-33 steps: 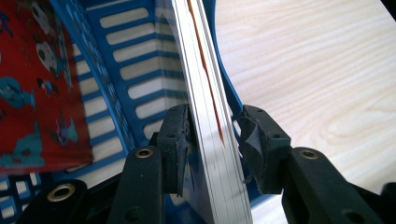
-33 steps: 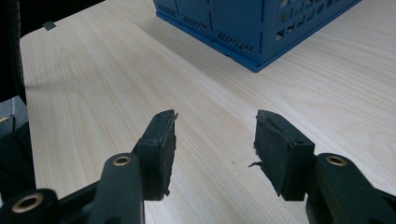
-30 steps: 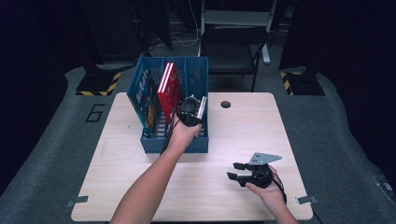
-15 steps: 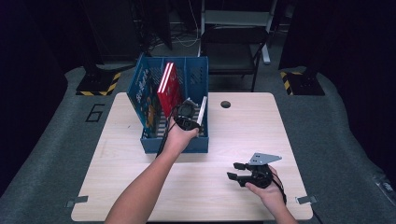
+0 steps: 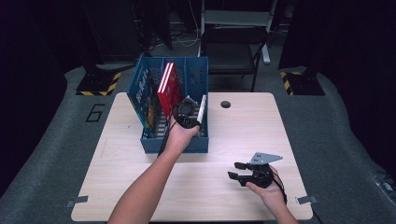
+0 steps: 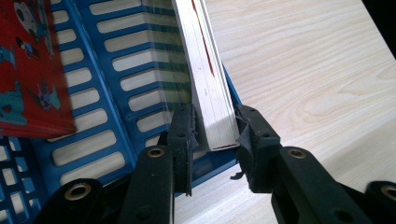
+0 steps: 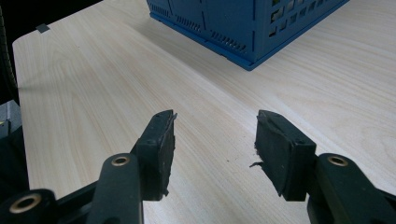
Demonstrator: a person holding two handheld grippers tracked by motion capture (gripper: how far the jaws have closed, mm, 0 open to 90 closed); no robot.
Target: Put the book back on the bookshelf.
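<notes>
A thick book (image 6: 208, 88) with white page edges and a red streak along its cover stands on edge in the right-hand compartment of the blue slotted rack (image 6: 100, 116), close against the rack's outer wall. Its near lower corner sits between the jaws of the left hand-held gripper (image 6: 214, 135).

The table (image 5: 140, 186) looks like pale matt wood grain. The blue rack (image 6: 93, 158) is smooth slotted plastic; the book (image 6: 210, 107) shows paper pages; black tongs (image 7: 215, 149) carry rough pads.
</notes>
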